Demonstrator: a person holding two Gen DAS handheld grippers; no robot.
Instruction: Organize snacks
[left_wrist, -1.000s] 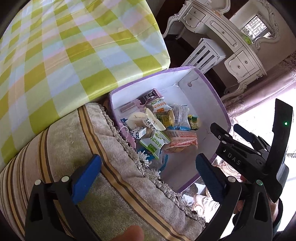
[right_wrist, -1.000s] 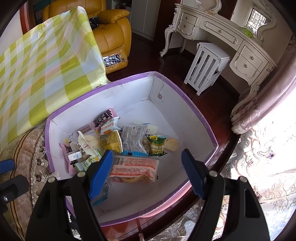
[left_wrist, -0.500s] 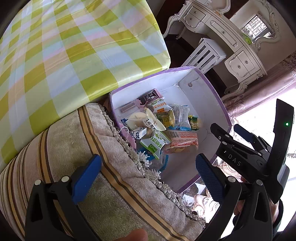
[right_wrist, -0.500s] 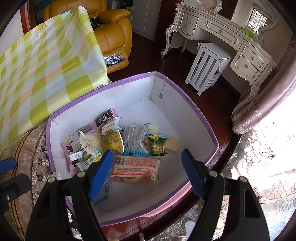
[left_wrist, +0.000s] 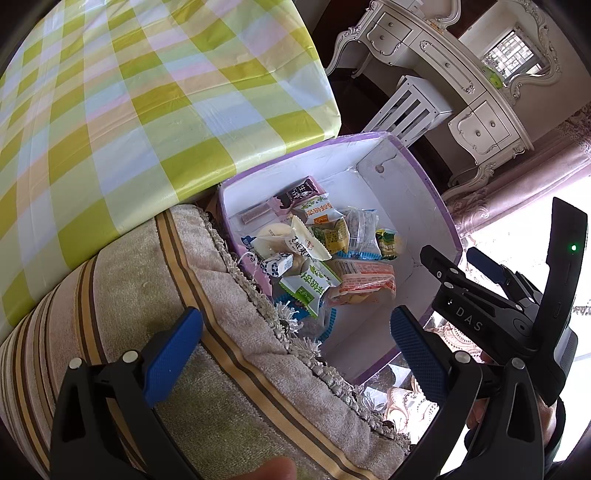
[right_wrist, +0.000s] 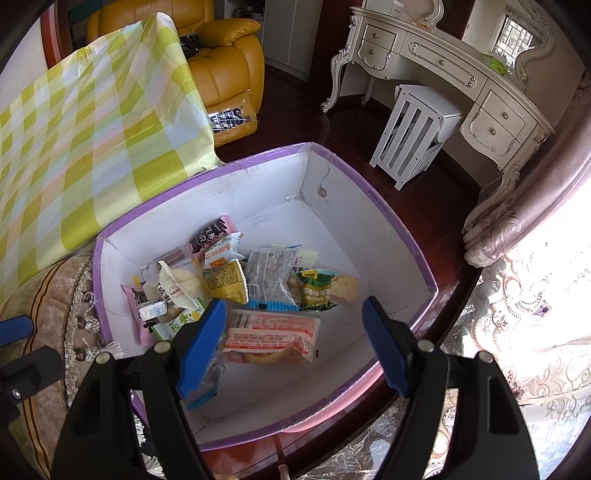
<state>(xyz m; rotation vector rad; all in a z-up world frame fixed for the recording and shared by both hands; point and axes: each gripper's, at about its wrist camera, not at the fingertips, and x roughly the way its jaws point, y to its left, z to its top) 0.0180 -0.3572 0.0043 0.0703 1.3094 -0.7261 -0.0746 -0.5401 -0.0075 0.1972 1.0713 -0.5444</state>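
Observation:
A white box with a purple rim (right_wrist: 388, 214) (left_wrist: 436, 199) stands on the floor and holds several snack packets. Among them are an orange-red packet (right_wrist: 273, 330) (left_wrist: 364, 278), a clear packet of small pieces (right_wrist: 269, 277), a green packet (right_wrist: 317, 291) and a green-and-white packet (left_wrist: 308, 282). My right gripper (right_wrist: 293, 341) hangs open above the box's near part, nothing between its blue pads. My left gripper (left_wrist: 295, 349) is open too, over a striped cushion (left_wrist: 147, 295) beside the box, with nothing held. The right gripper's body (left_wrist: 517, 306) shows at the right of the left wrist view.
A table under a yellow-green checked cloth (left_wrist: 129, 92) (right_wrist: 92, 129) borders the box on the left. A white slatted stool (right_wrist: 410, 136) and an ornate white dresser (right_wrist: 461, 85) stand beyond on dark wood floor. A yellow leather armchair (right_wrist: 221, 55) is at the back. Patterned marble floor (right_wrist: 517, 350) lies to the right.

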